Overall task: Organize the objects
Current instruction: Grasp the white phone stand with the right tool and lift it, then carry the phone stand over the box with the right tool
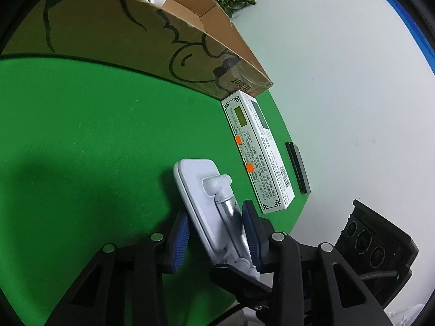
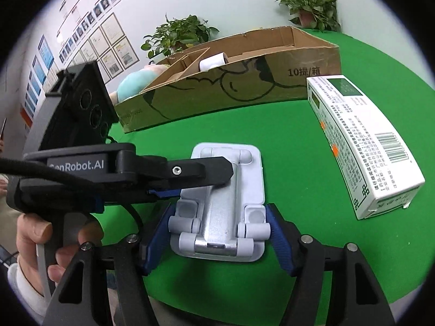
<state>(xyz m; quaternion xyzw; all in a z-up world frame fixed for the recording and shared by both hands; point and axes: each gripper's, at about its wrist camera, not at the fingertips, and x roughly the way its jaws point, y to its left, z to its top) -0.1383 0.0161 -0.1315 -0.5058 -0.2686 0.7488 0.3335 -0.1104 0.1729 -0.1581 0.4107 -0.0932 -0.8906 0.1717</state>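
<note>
Left wrist view: left gripper (image 1: 217, 233) clenched on pale folding phone stand (image 1: 201, 198), raised edgewise over green table (image 1: 81, 135); white medicine box (image 1: 258, 152) just right, cardboard box (image 1: 168, 35) far.

Right wrist view: right gripper (image 2: 214, 236) released, blue pads flanking stand (image 2: 220, 203), contact unclear; left gripper (image 2: 190, 182) gripping from left.
</note>
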